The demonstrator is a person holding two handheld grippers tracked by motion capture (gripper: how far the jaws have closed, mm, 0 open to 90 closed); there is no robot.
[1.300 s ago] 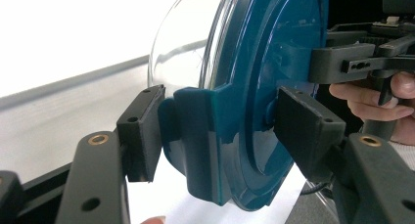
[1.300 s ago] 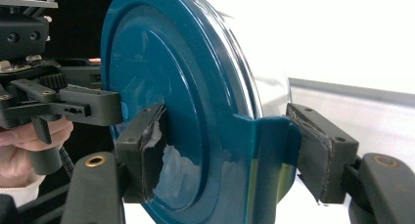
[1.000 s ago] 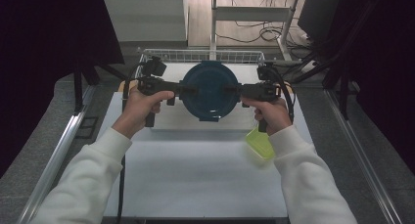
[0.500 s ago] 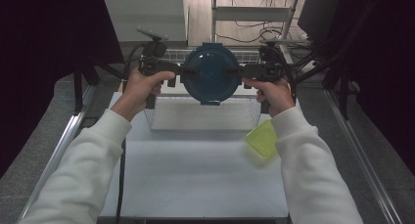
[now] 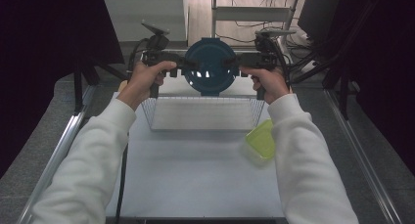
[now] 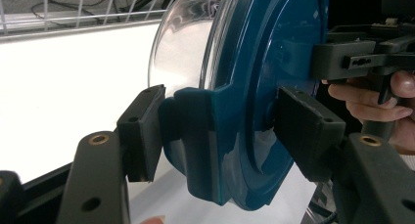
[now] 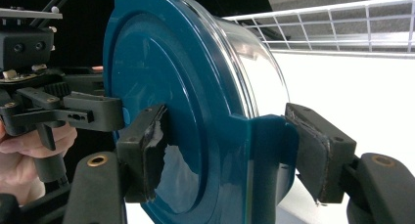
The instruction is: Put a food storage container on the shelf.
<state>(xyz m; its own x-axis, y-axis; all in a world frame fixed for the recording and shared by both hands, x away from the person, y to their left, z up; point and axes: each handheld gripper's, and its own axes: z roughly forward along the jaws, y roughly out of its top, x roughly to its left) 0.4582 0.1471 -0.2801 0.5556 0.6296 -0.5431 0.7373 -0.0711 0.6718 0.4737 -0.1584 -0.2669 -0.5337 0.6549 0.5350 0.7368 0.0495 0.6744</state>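
Both claws, left claw [image 5: 192, 65] and right claw [image 5: 230, 63], pinch opposite latch tabs of the lidded blue container [image 5: 210, 67], tipped on edge above the wire basket [image 5: 203, 114], sharing load so it can't swing.

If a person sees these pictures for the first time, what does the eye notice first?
First comes the round container with the dark blue lid, held up in the air above the far edge of the table, lid toward the person. The left gripper and the right gripper clamp it from opposite sides, each on a side tab of the lid. Next come the wire basket on the white table below it and the lime-green box at the right.
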